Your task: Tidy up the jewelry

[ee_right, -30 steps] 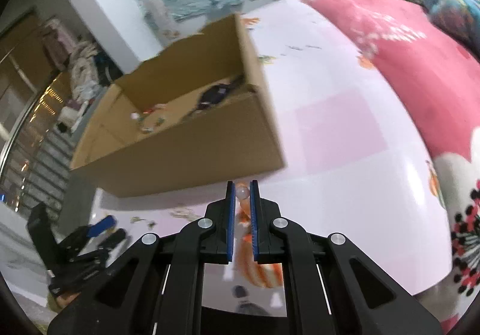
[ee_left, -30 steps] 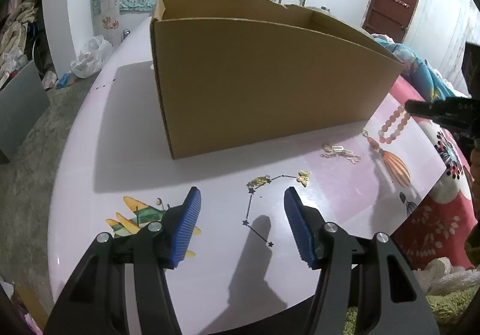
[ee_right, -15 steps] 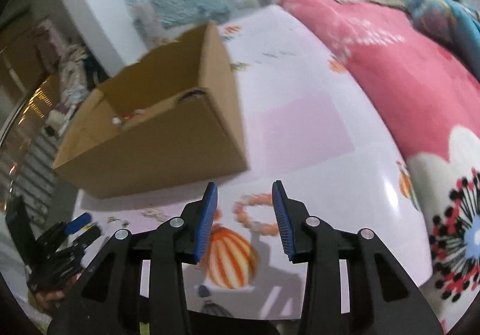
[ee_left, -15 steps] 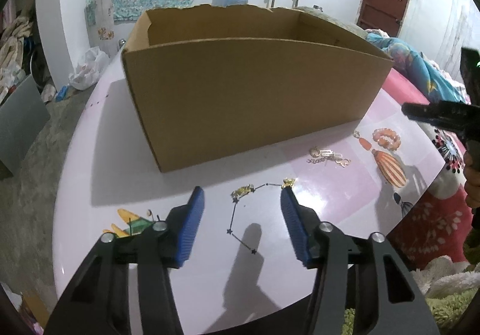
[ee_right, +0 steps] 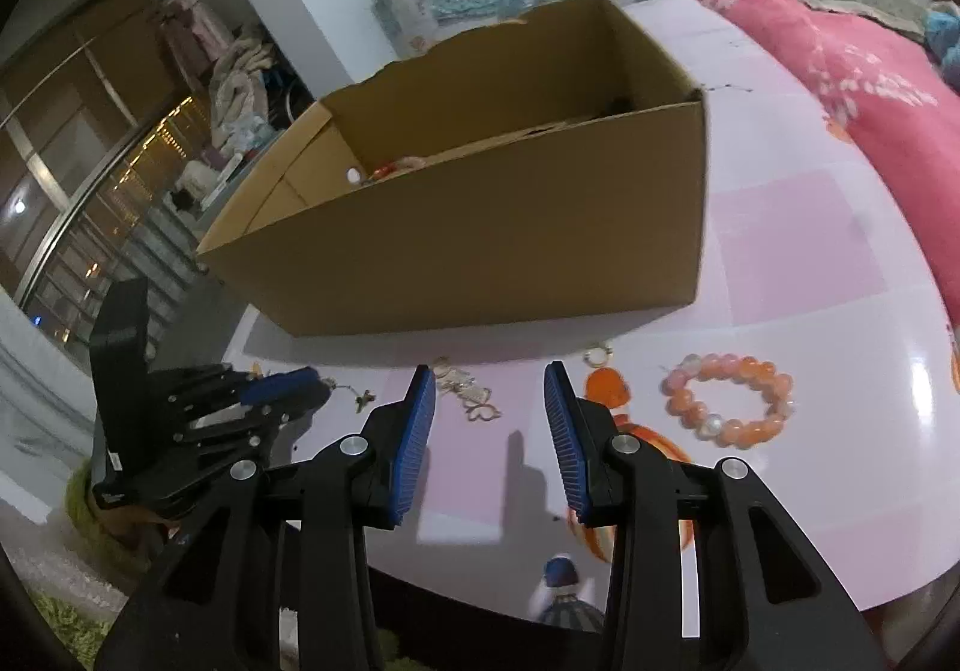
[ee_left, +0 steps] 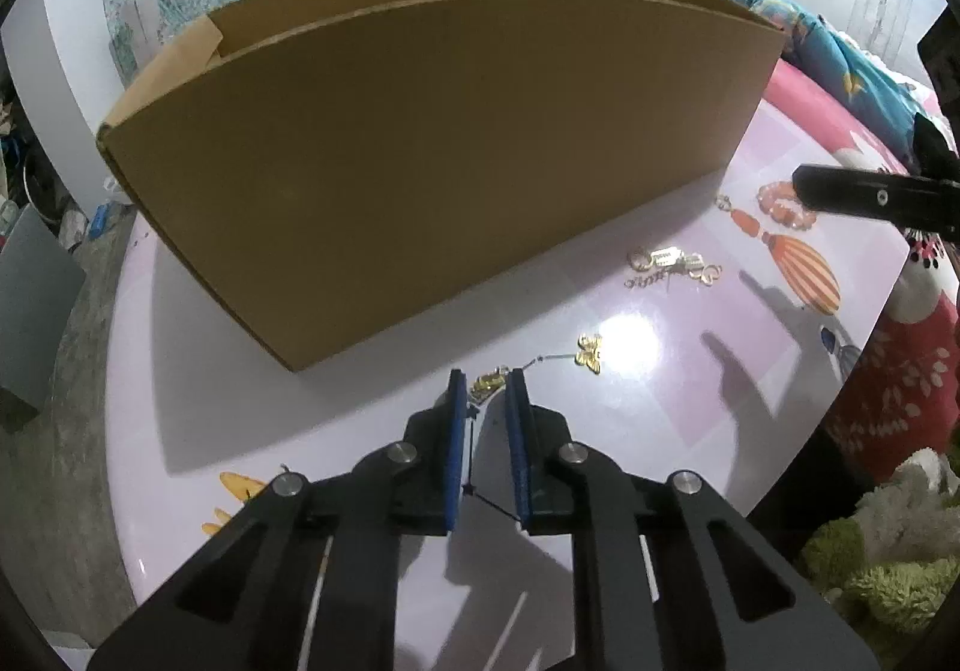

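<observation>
A thin black chain necklace with gold butterfly charms lies on the table in front of the cardboard box. My left gripper has its blue pads nearly closed around the chain beside a gold charm. My right gripper is open and empty above a gold and silver trinket cluster, which also shows in the left wrist view. An orange bead bracelet lies to the right of it on the table. The box holds several small pieces.
The table is glossy white with printed pink squares and a striped balloon picture. A pink flowered blanket lies to the right. The table's front edge is close under both grippers.
My left gripper has come down and forward and closed from wide open onto the chain. My right gripper has let go of the bead bracelet, opened, and shifted left over the trinkets.
</observation>
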The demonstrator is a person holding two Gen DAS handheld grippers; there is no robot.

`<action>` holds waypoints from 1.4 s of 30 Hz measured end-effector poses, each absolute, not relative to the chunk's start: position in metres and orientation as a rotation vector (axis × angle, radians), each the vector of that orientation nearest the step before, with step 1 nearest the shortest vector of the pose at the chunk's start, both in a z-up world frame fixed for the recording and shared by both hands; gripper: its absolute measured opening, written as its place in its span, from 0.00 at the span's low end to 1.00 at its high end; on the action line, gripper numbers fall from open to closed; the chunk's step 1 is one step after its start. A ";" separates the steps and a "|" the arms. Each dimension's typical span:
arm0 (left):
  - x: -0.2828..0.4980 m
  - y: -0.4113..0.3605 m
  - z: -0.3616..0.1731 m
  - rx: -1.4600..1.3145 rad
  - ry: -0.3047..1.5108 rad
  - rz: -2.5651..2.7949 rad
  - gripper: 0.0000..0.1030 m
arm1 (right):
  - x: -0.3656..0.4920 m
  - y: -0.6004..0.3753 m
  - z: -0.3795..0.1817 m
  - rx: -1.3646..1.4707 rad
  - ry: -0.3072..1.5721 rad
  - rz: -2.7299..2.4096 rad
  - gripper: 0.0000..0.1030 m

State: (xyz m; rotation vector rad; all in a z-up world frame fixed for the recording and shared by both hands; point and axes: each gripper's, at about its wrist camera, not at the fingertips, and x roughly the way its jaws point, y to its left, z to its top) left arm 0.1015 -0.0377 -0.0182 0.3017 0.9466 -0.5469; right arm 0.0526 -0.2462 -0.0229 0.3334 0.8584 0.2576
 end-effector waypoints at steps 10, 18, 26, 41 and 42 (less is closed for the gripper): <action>0.096 -0.035 -0.017 0.303 0.933 -0.562 0.01 | 0.065 -0.240 -0.027 0.321 0.886 0.316 0.36; 0.090 -0.014 -0.010 0.219 0.918 -0.533 0.01 | 0.071 -0.214 -0.029 0.242 0.894 0.405 0.36; 0.092 -0.004 -0.010 0.157 0.924 -0.508 0.01 | 0.078 -0.174 -0.037 0.109 0.903 0.461 0.32; 0.092 -0.004 -0.013 0.154 0.934 -0.523 0.01 | 0.085 -0.150 -0.051 -0.128 0.893 0.451 0.16; 0.092 -0.003 -0.013 0.153 0.935 -0.522 0.01 | 0.085 -0.151 -0.051 -0.132 0.890 0.454 0.16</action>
